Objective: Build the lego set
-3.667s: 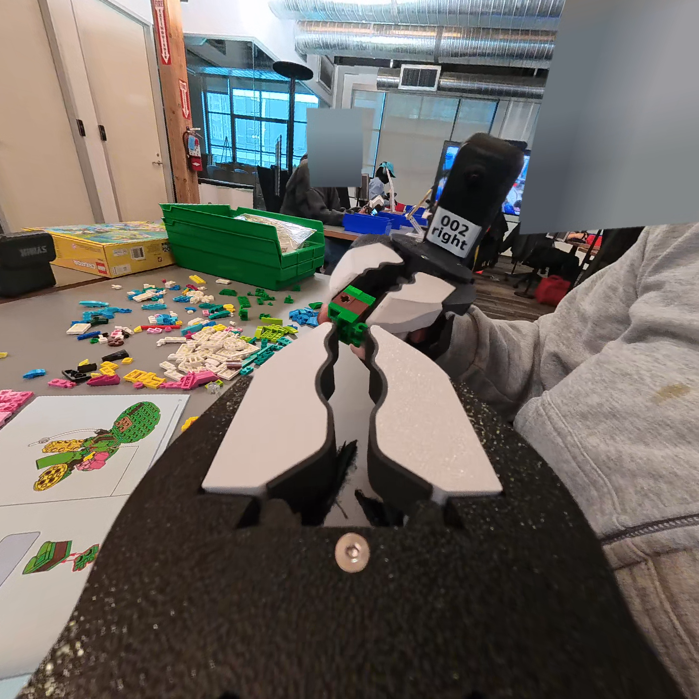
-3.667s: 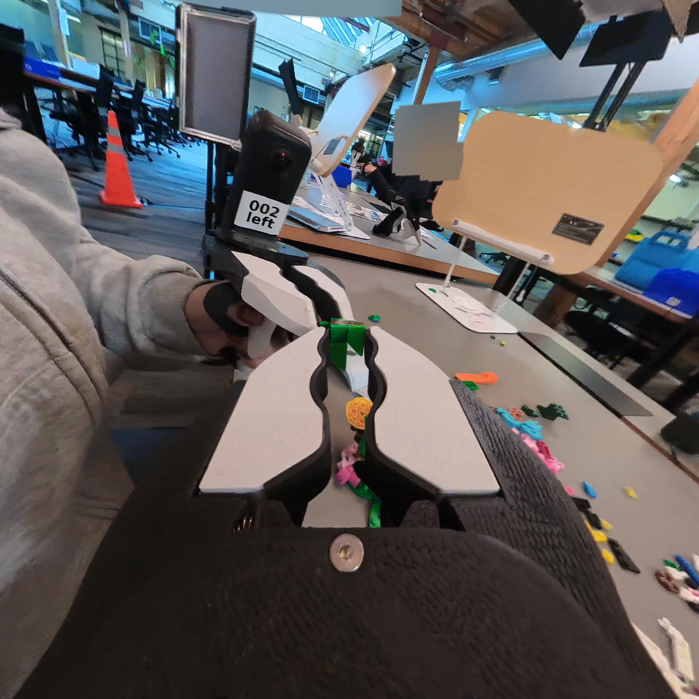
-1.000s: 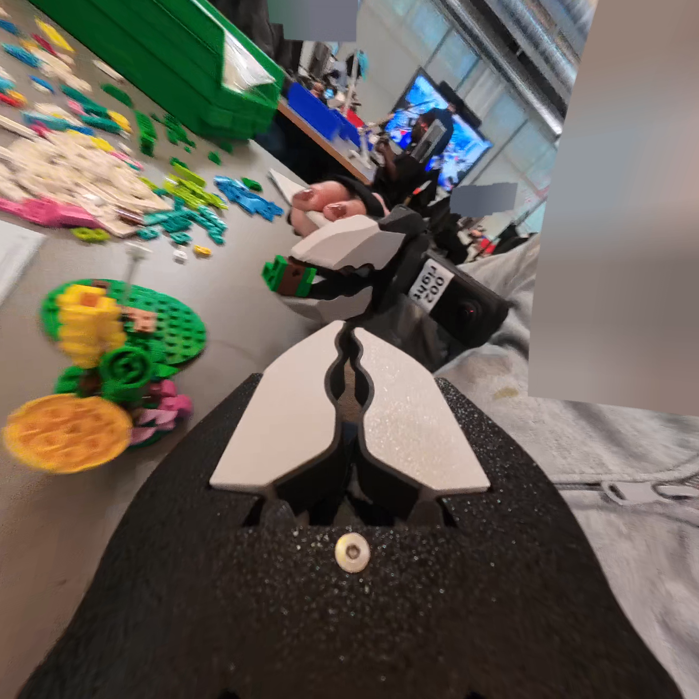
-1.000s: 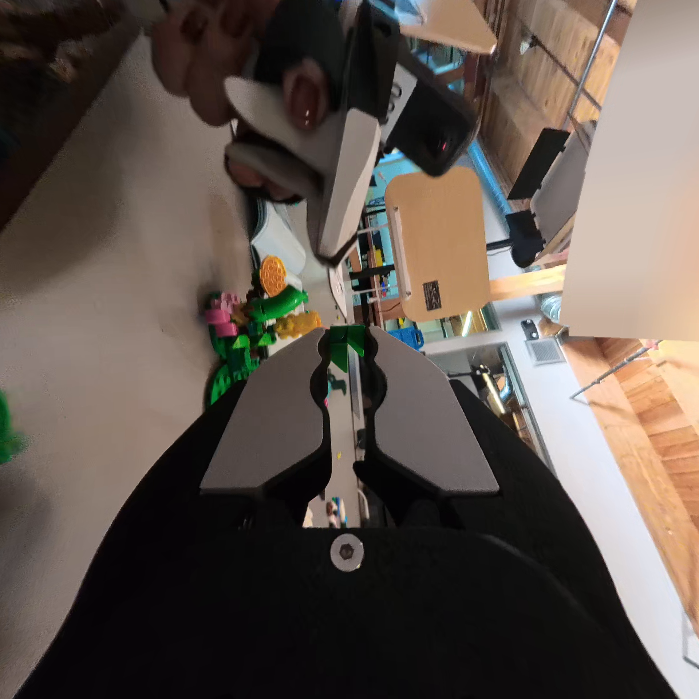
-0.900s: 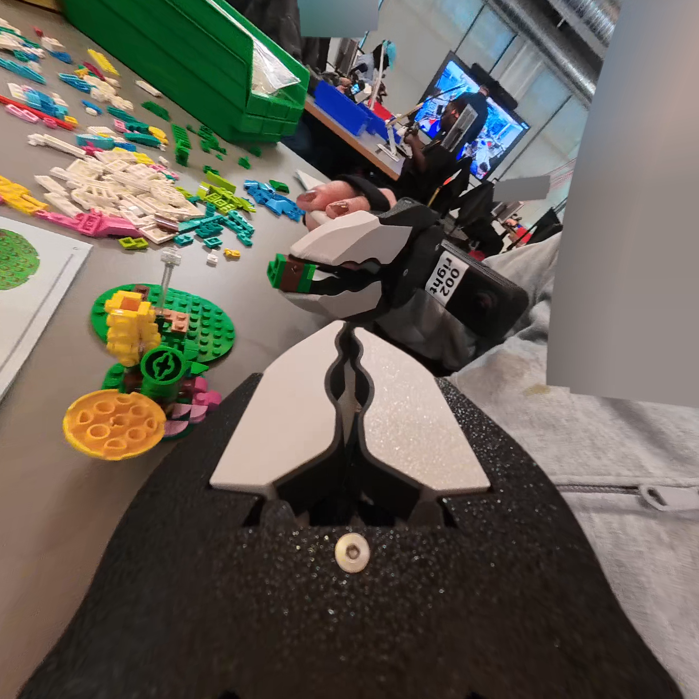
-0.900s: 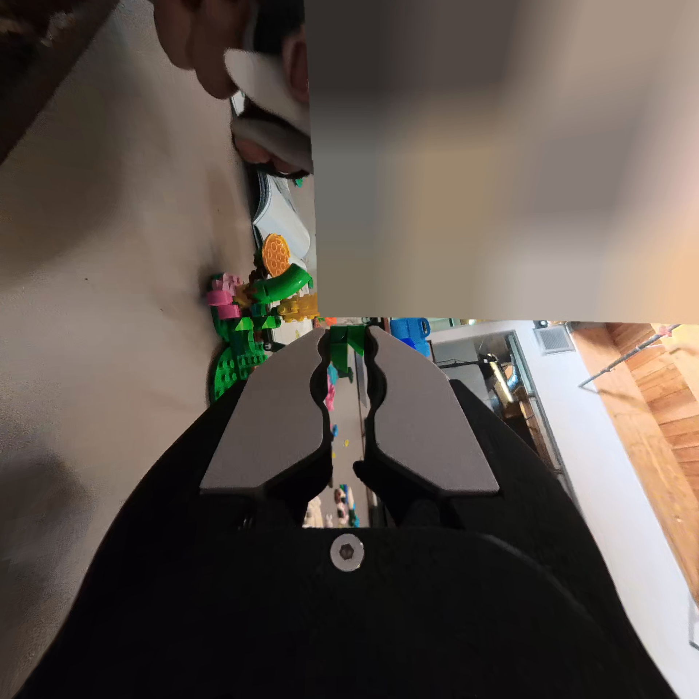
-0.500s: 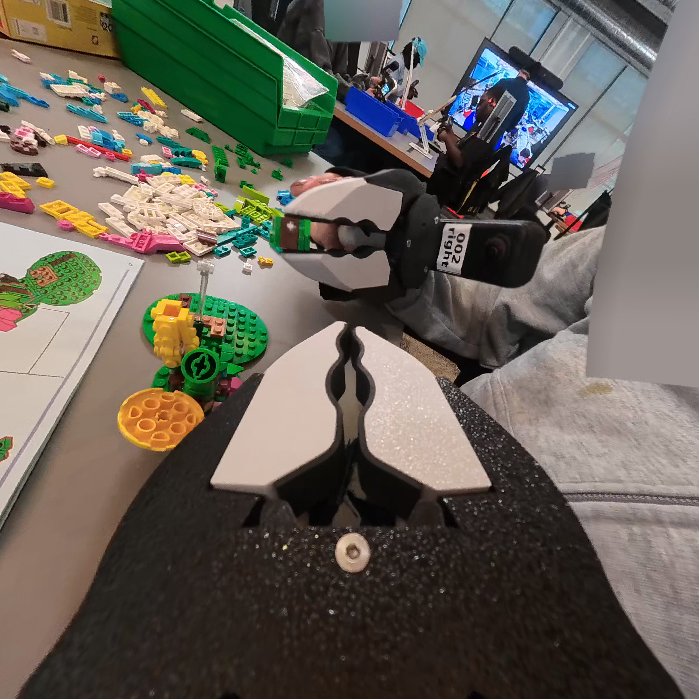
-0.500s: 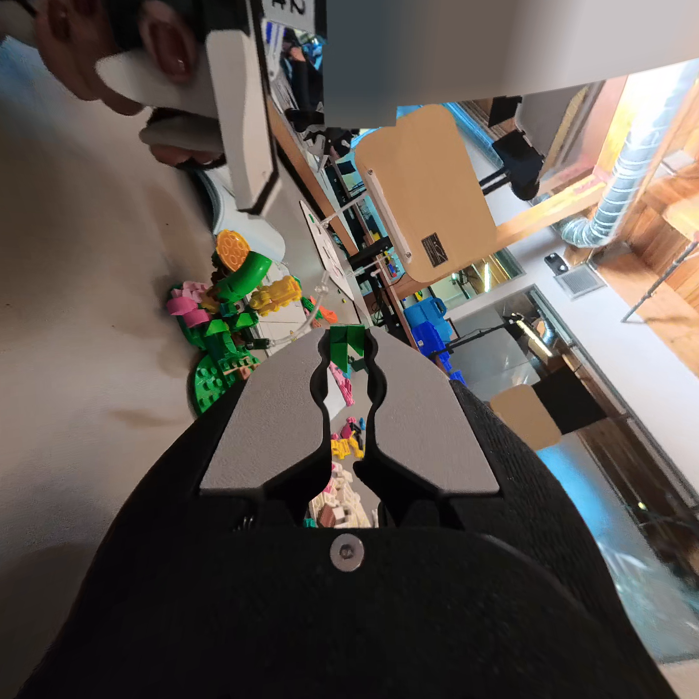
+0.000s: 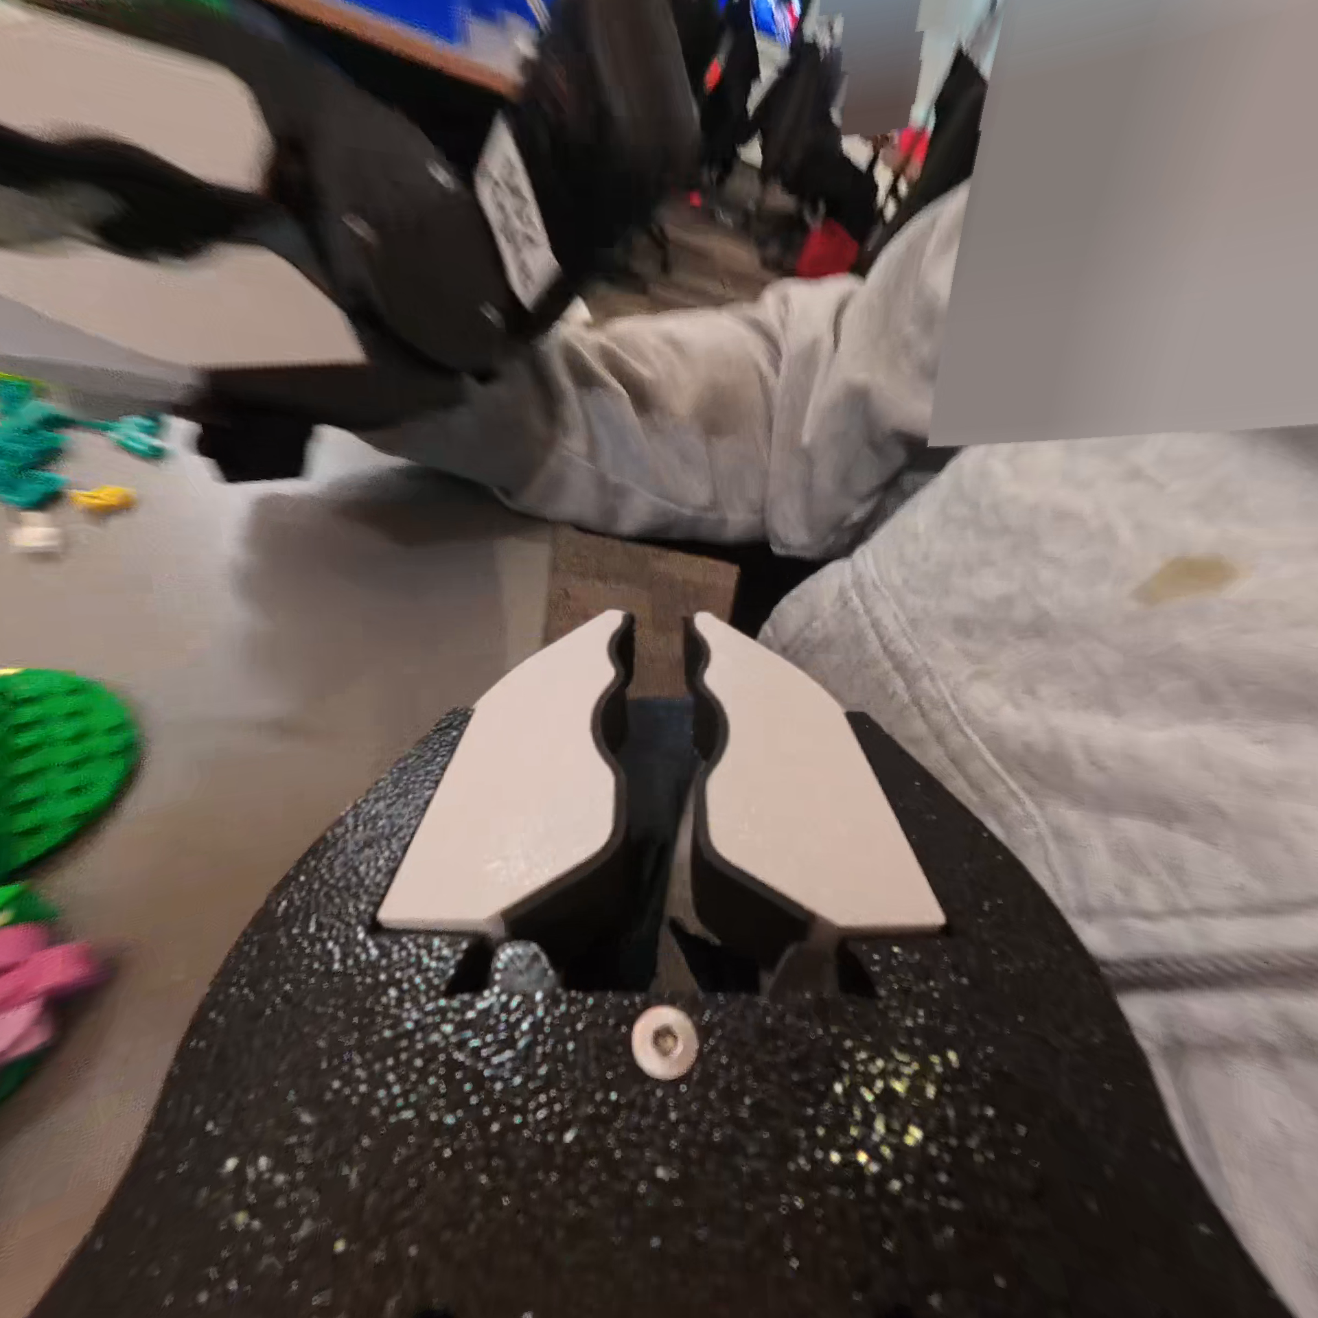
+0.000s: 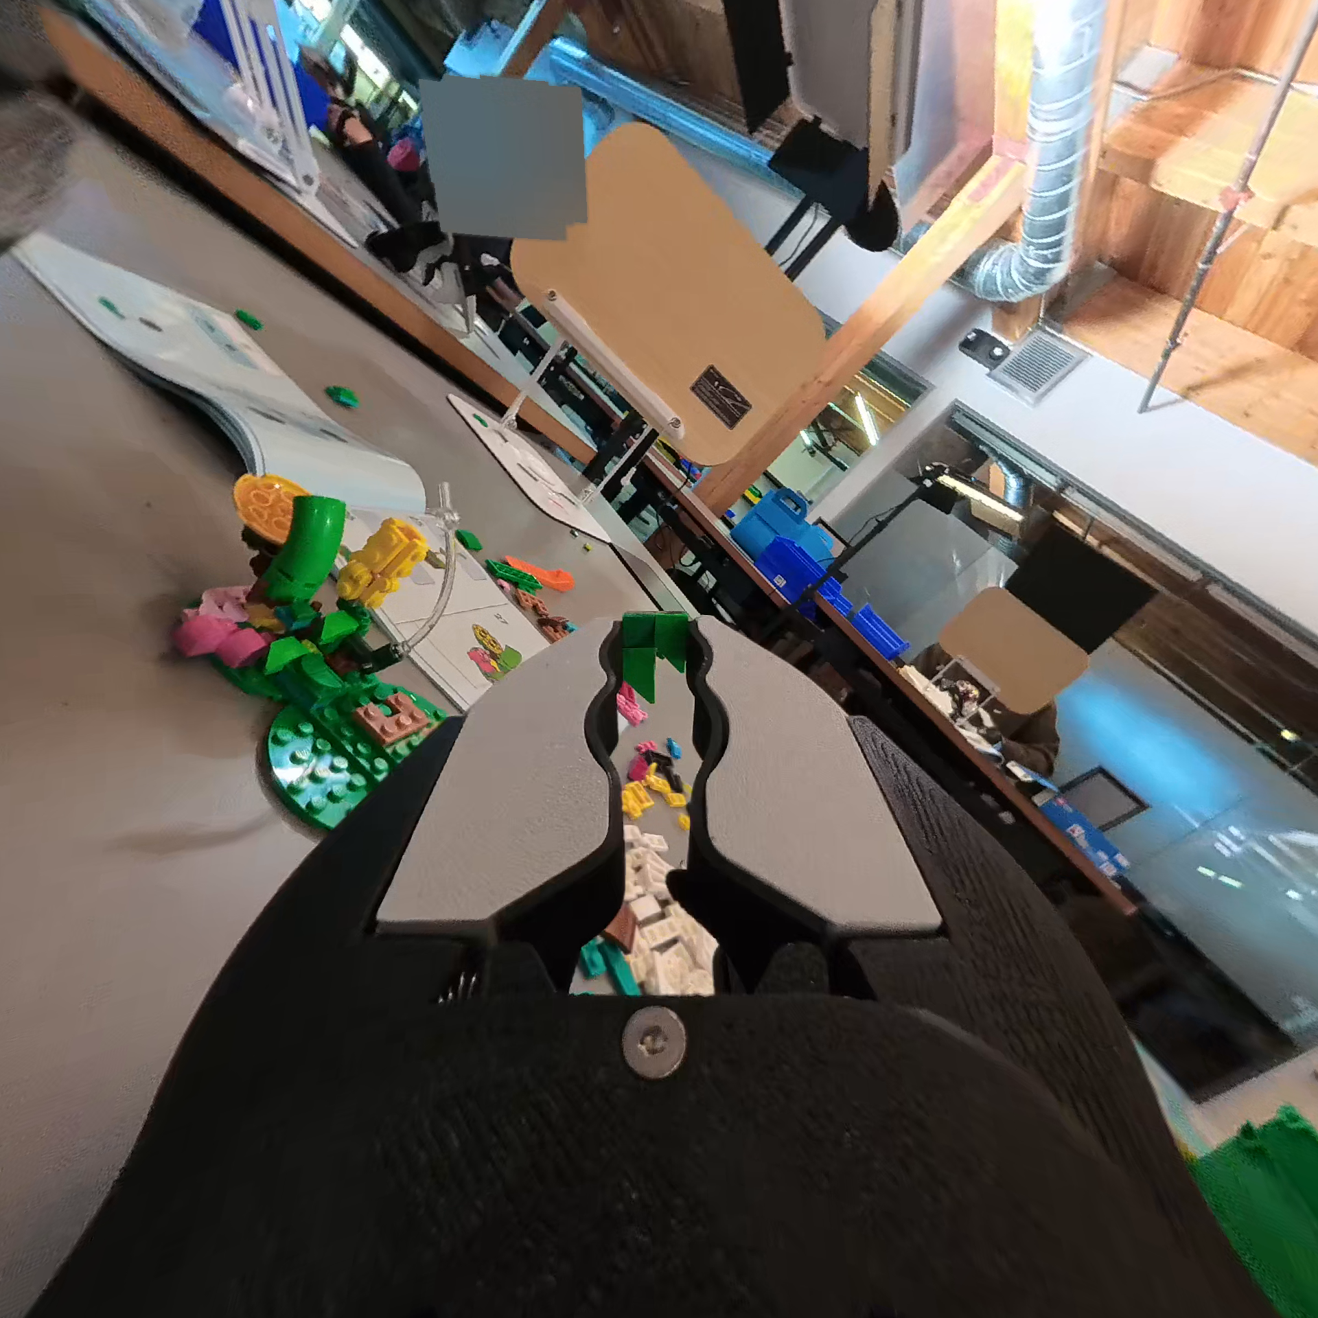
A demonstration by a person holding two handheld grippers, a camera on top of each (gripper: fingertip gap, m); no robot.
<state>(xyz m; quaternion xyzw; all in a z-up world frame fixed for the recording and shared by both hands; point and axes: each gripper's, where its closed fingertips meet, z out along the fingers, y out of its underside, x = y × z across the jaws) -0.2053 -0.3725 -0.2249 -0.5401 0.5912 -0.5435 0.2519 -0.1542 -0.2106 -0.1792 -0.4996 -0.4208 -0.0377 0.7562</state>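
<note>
My left gripper (image 9: 657, 627) is open with a narrow gap, and nothing lies between its pads; it hangs over the table's near edge by a grey sleeve (image 9: 713, 399). My right gripper (image 10: 655, 627) is shut on a small green brick piece (image 10: 652, 642), pinched at the fingertips above the table. To its left stands a brick model (image 10: 299, 592) with a green pipe, a yellow figure, an orange disc and pink flowers on a round green plate (image 10: 321, 763). In the left wrist view the plate (image 9: 57, 770) shows blurred at the left, and the right gripper's body (image 9: 399, 235) is blurred at the upper left.
An open instruction booklet (image 10: 214, 385) lies behind the model. Loose bricks (image 10: 652, 877) lie scattered on the grey table (image 10: 107, 713). A wooden board on a stand (image 10: 663, 299) stands farther back. A green bin (image 10: 1262, 1198) is at the lower right corner. Across from one pair of fingers to the other is roughly 15 centimeters. From the right gripper's tips to the plate (image 9: 57, 770) is close to 11 centimeters. The right camera catches it too, in the right wrist view (image 10: 315, 754).
My left gripper's jaws went from shut on nothing to slightly apart, and it swung right toward the table edge. My right gripper turned more upright, keeping the green piece.
</note>
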